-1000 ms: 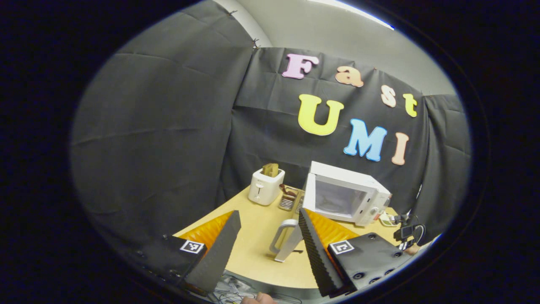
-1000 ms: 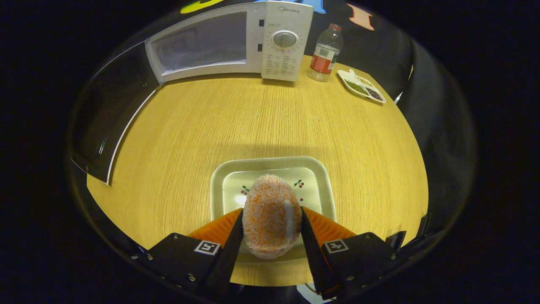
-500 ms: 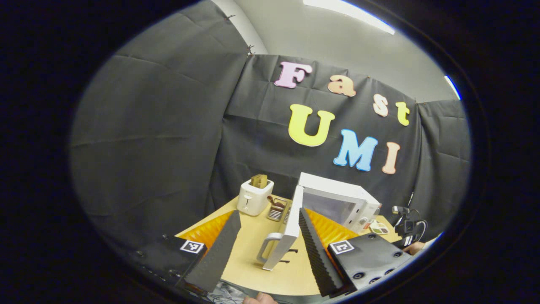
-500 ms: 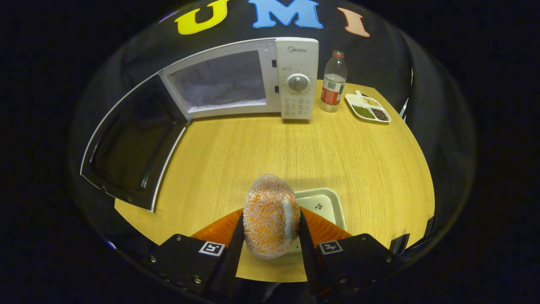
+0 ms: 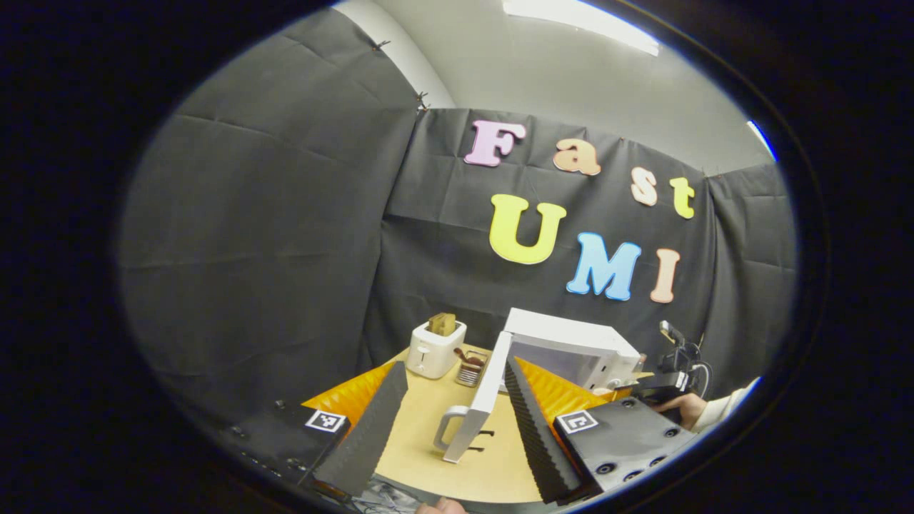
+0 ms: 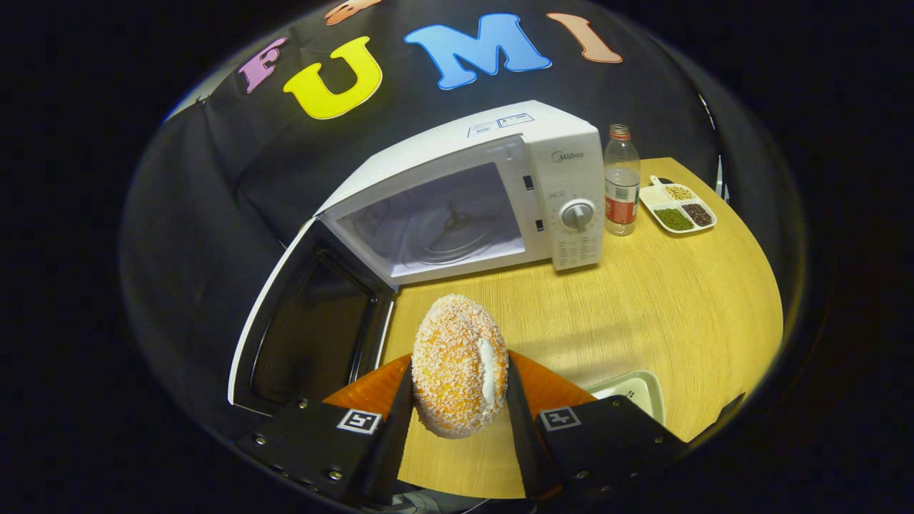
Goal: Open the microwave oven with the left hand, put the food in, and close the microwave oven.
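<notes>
with the microwave (image 6: 468,203) door (image 6: 307,328) already swung wide to its left, you are in the carrying step: your right gripper (image 6: 458,389) has its jaws pressed on either side of the food (image 6: 458,375), an oval bun with a rough crumbed crust and a pale seam of filling down one side, held in the air above the table (image 6: 657,300) and in front of the open cavity. the plate (image 6: 635,392) it belongs with sits low at the right, apart from the bun. your left gripper (image 5: 451,410) hangs back with its jaws wide and nothing between them; in the left gripper view the door's looped handle (image 5: 450,432) appears between them but farther off. the next move, as i judge it, calls for a level push forward into the cavity, down onto the smooth glass turntable (image 6: 446,239), and a gentle release, since the crust looks soft and likely to shed crumbs. the microwave shell is glossy and boxy, the table a matte wood grain. a clear bottle (image 6: 620,182) and a divided dish (image 6: 677,207) stand to the right of the microwave.
</notes>
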Motion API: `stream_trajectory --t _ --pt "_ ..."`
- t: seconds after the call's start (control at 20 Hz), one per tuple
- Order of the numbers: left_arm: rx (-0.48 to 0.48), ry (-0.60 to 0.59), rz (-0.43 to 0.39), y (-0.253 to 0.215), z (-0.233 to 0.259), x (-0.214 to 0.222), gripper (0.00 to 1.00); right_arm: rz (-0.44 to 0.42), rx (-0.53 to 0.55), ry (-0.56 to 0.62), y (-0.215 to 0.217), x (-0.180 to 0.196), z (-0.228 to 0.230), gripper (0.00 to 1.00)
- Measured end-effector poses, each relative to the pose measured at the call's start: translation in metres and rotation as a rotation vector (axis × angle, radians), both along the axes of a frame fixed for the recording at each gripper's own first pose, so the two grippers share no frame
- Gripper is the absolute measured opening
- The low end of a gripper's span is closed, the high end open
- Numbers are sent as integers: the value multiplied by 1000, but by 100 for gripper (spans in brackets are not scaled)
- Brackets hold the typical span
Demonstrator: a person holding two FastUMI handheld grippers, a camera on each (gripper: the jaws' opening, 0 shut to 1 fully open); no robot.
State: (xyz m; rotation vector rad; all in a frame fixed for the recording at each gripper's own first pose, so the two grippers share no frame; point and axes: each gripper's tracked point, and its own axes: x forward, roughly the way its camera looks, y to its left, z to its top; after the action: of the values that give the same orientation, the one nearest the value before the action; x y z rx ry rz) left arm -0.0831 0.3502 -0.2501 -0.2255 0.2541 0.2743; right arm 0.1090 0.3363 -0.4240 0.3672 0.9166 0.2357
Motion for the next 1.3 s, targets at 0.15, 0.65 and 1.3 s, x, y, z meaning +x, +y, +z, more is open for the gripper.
stream_trajectory --t 0.15,0.65,1.3 --pt "0 32 37 -9 1 5 86 28 1 -35 11 22 -6 65" --pt "3 173 228 -71 8 -22 86 -19 33 -80 54 105 -49 65" --pt "17 320 272 -74 -13 -63 96 -100 55 -182 103 159 -80 65"
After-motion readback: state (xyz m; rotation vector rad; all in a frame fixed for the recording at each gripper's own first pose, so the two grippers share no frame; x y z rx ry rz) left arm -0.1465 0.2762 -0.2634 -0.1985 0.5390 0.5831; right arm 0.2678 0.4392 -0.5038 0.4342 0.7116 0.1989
